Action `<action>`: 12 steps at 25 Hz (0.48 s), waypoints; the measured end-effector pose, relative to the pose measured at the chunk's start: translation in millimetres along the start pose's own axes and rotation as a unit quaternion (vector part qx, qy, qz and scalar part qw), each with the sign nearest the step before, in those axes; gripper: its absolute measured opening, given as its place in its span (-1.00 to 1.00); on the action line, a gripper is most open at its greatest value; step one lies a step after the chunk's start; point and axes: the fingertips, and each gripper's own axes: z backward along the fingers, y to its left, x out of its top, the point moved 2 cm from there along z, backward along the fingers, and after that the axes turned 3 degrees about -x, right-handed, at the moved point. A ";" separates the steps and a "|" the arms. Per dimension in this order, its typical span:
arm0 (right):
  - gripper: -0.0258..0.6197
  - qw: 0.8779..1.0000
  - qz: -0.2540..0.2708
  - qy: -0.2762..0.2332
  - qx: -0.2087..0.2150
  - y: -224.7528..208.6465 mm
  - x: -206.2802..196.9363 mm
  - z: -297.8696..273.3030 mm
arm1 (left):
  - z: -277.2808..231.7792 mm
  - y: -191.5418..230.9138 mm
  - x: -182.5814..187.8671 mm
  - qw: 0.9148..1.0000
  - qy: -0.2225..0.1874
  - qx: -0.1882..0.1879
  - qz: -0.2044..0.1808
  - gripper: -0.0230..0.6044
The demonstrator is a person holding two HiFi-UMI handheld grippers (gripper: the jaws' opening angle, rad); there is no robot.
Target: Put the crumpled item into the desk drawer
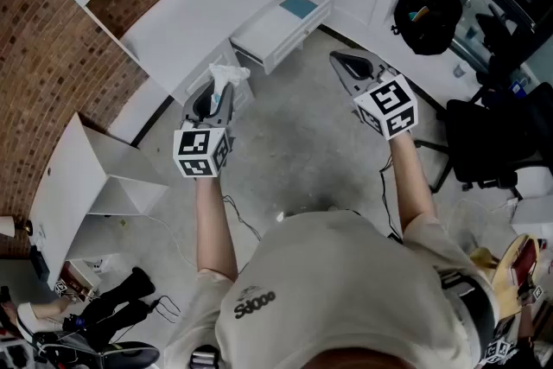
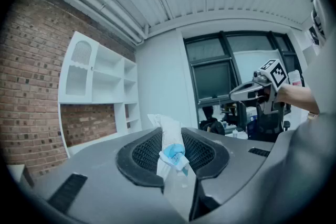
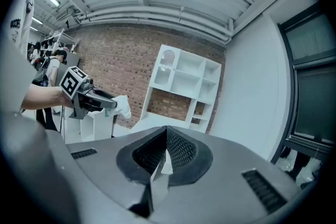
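Observation:
The crumpled item (image 1: 229,75) is a white wad with blue print, and my left gripper (image 1: 216,95) is shut on it in the air in front of the white desk (image 1: 186,17). In the left gripper view the wad (image 2: 170,134) stands pinched between the dark pads of the left gripper (image 2: 173,150). The desk drawer (image 1: 275,32) is pulled open, with a blue thing (image 1: 299,6) lying inside. My right gripper (image 1: 348,65) hovers to the drawer's right, shut and holding nothing. The right gripper view shows that gripper (image 3: 167,150) with its tips together, and beyond it the left gripper (image 3: 100,101) with the wad (image 3: 122,106).
A white shelf unit (image 1: 86,177) lies on the floor at the left by the brick wall (image 1: 43,73). A black office chair (image 1: 488,143) and a black bag (image 1: 428,13) are at the right. Cables (image 1: 238,216) and shoes (image 1: 121,294) lie on the concrete floor.

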 end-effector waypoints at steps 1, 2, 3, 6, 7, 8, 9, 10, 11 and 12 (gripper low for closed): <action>-0.91 1.000 0.000 0.000 0.000 3.5 2.1 -2.2 | 2.7 3.6 -0.3 1.000 0.000 0.000 0.000 -0.56; -0.91 1.000 0.000 0.001 0.001 7.1 4.1 -4.3 | 5.2 7.2 -0.7 1.000 -0.001 0.000 -0.001 -0.56; -0.91 1.000 0.000 0.001 0.001 10.7 5.9 -6.2 | 7.6 10.7 -1.3 1.000 -0.001 -0.001 -0.002 -0.56; -0.91 1.000 -0.003 -0.001 -0.002 21.4 9.0 -10.2 | 13.7 18.6 -5.0 1.000 0.000 -0.005 -0.004 -0.56; -0.91 1.000 -0.005 -0.001 -0.005 25.0 9.3 -11.1 | 15.9 20.4 -6.8 1.000 0.001 -0.008 -0.005 -0.56; -0.91 1.000 -0.006 0.000 -0.007 28.9 9.5 -11.9 | 18.5 22.0 -8.7 1.000 0.002 -0.010 -0.007 -0.56; -0.91 1.000 -0.007 0.002 -0.010 33.3 9.7 -12.7 | 21.5 23.6 -10.6 1.000 0.003 -0.013 -0.008 -0.56; -0.91 1.000 -0.007 0.004 -0.013 38.0 9.6 -13.5 | 24.7 25.7 -12.7 1.000 0.004 -0.016 -0.010 -0.56; -0.91 1.000 -0.008 0.007 -0.016 42.9 9.4 -14.4 | 28.0 28.1 -14.9 1.000 0.006 -0.018 -0.011 -0.56; -0.91 1.000 -0.011 0.009 -0.019 47.5 8.8 -15.1 | 31.2 30.8 -17.3 1.000 0.007 -0.021 -0.013 -0.56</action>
